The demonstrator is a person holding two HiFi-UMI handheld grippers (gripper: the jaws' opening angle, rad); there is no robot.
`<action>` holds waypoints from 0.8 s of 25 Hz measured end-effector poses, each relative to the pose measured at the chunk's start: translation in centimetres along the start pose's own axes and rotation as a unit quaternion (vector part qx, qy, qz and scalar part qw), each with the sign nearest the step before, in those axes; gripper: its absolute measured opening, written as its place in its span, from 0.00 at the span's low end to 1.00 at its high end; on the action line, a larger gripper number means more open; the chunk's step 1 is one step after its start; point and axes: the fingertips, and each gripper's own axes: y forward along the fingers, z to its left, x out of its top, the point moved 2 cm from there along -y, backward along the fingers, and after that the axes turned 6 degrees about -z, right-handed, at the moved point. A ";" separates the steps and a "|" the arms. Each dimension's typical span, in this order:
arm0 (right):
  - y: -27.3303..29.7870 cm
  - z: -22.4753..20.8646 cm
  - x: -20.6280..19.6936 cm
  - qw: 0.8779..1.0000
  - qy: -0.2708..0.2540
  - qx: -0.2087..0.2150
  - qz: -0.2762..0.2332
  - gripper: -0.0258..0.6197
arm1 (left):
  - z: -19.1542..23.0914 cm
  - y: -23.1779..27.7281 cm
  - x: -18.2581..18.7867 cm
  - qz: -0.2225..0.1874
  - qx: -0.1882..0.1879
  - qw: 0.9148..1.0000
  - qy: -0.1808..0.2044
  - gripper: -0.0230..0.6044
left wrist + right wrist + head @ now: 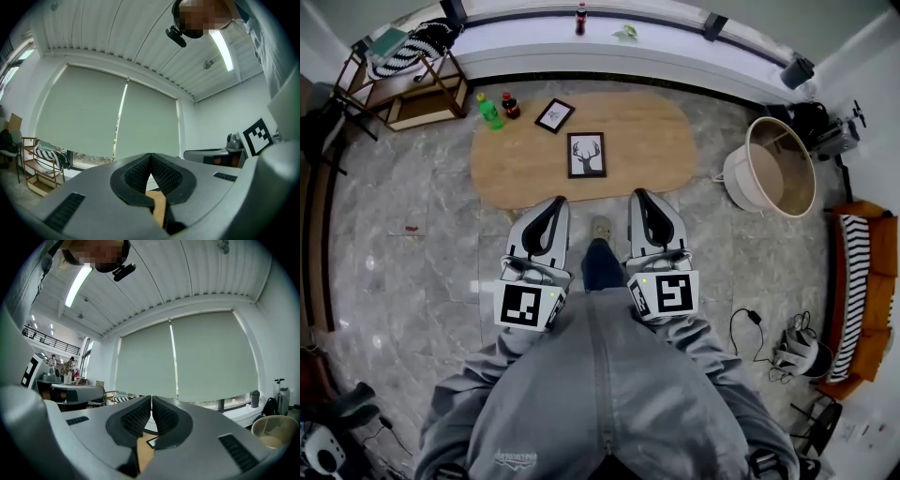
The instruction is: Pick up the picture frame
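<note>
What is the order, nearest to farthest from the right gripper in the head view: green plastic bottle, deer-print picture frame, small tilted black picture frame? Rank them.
From the right gripper:
1. the deer-print picture frame, mid oval wooden table, just ahead-left.
2. the small tilted black picture frame, further back.
3. the green plastic bottle, at the far left edge.

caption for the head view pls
Left gripper and right gripper, shut and empty, short of an oval wooden table with a deer picture frame, a smaller frame and two bottles.
</note>
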 end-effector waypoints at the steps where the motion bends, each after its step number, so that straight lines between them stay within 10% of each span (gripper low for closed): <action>1: 1.5 -0.9 -0.4 1.000 0.005 0.002 0.003 0.09 | 0.6 1.5 -0.3 0.002 0.002 1.000 0.001 0.06; 20: 28.0 -15.5 -8.1 0.993 0.028 0.096 0.067 0.09 | 11.5 28.6 -7.6 0.051 0.054 0.997 -0.014 0.06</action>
